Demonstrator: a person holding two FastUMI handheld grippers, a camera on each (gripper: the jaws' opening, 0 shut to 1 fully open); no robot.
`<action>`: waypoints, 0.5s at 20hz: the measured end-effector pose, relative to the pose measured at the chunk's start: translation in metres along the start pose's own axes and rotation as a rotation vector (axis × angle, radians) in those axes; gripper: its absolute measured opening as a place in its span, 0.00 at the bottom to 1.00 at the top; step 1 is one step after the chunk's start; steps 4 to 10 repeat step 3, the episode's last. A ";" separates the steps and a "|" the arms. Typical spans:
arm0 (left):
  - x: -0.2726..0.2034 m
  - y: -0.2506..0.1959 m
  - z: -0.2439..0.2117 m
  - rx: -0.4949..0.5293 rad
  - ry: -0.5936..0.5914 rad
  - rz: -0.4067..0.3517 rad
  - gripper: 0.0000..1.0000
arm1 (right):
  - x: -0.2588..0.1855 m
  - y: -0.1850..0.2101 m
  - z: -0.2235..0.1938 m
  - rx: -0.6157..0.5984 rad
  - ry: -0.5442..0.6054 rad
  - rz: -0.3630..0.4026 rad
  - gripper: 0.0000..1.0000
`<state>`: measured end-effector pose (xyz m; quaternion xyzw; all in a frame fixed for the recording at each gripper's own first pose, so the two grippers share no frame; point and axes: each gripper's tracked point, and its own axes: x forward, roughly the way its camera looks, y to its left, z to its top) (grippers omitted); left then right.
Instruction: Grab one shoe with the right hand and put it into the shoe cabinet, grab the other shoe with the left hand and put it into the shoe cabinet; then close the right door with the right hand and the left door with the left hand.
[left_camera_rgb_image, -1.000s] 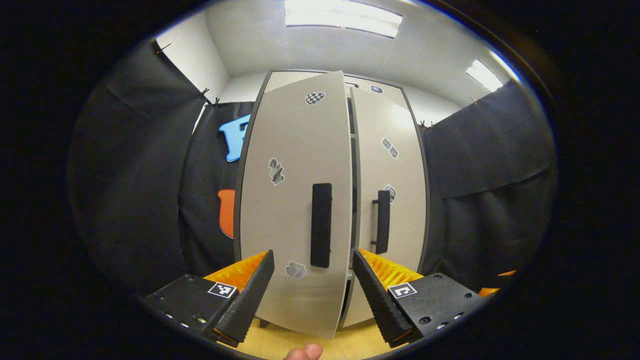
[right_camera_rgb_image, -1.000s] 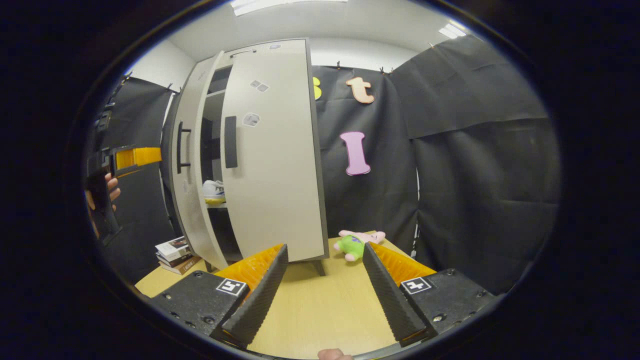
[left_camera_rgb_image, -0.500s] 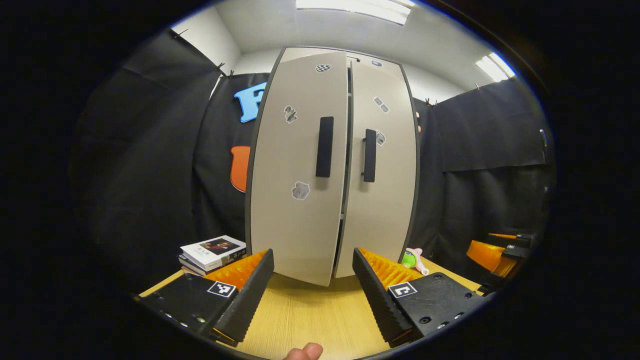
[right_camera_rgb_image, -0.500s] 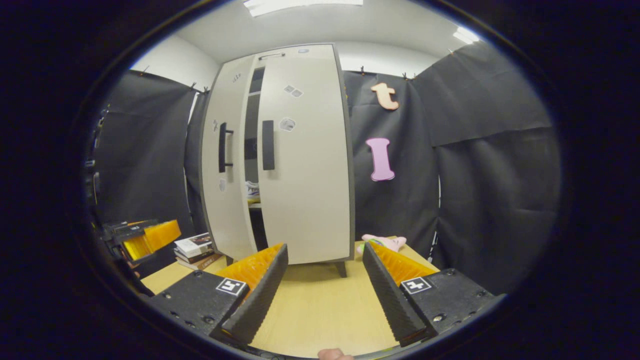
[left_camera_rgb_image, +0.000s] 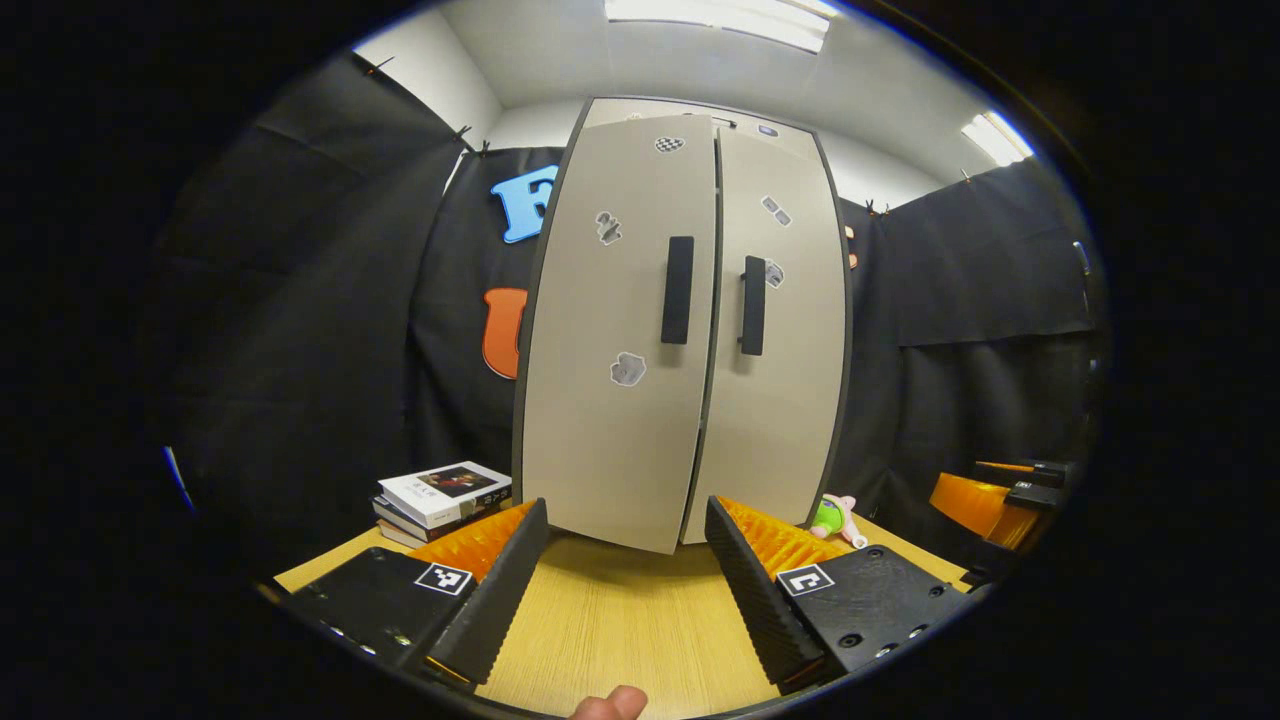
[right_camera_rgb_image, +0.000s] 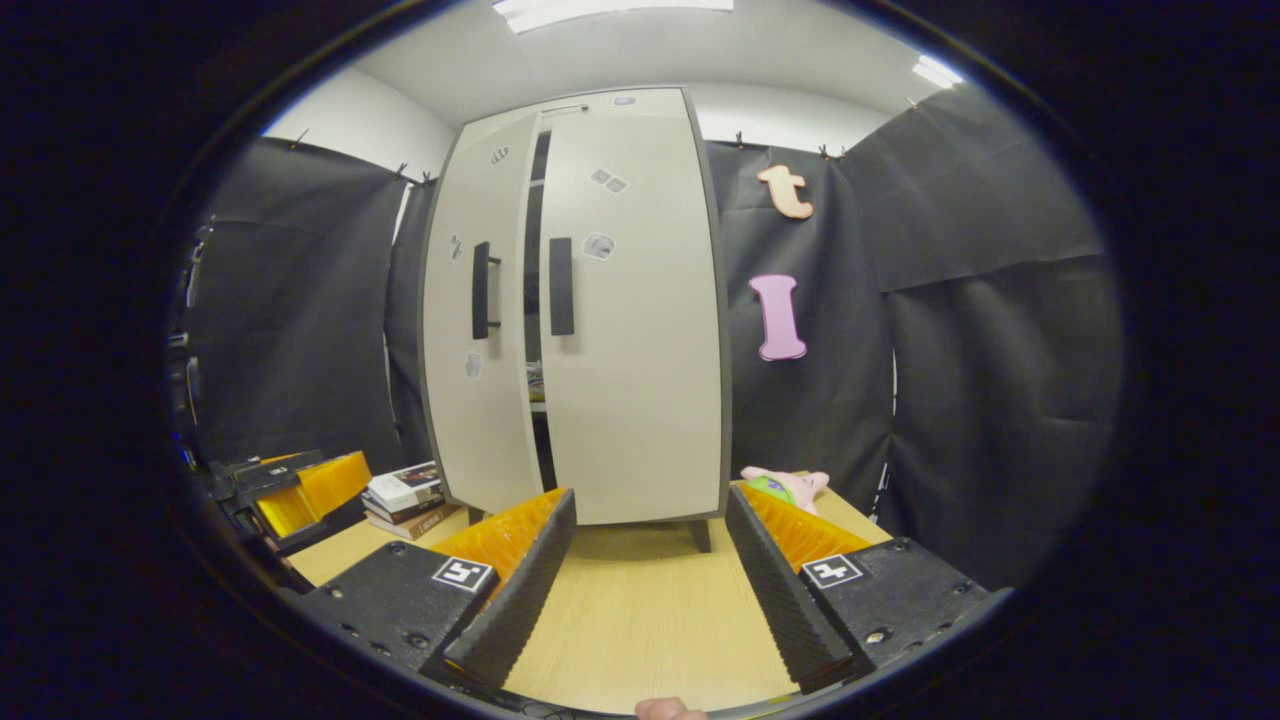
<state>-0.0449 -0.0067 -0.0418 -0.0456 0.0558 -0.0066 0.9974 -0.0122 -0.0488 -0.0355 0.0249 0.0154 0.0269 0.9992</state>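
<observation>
The tall pale shoe cabinet (left_camera_rgb_image: 690, 330) stands on the wooden table. In the left gripper view its left door (left_camera_rgb_image: 615, 400) hangs slightly proud of the right door (left_camera_rgb_image: 785, 400), with both dark handles (left_camera_rgb_image: 677, 290) side by side. My left gripper (left_camera_rgb_image: 625, 503) is open and empty, well back from the doors. In the right gripper view a narrow dark gap (right_camera_rgb_image: 537, 300) separates the left door (right_camera_rgb_image: 480, 400) from the flush right door (right_camera_rgb_image: 640, 380). A pale sliver on a shelf (right_camera_rgb_image: 536, 380) shows through the gap. My right gripper (right_camera_rgb_image: 650, 492) is open and empty.
A stack of books (left_camera_rgb_image: 440, 495) lies left of the cabinet's foot, and a pink-and-green plush toy (right_camera_rgb_image: 790, 487) lies to its right. The other gripper (right_camera_rgb_image: 290, 485) is held low at the table's left edge. Bare tabletop (right_camera_rgb_image: 640, 600) lies before the cabinet.
The left door has swung from clearly ajar to almost shut, narrowing the gap. Both grippers have drawn back from the cabinet, and the left one has dropped lower.
</observation>
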 end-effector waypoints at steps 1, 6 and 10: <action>0.000 -0.001 -0.001 0.000 0.007 -0.001 0.95 | 0.000 0.001 0.001 0.000 -0.002 0.001 0.97; 0.000 -0.001 0.002 0.004 -0.002 0.001 0.94 | 0.001 0.004 0.004 0.003 -0.011 0.008 0.98; 0.000 -0.001 0.002 0.004 -0.002 0.001 0.94 | 0.001 0.004 0.004 0.003 -0.011 0.008 0.98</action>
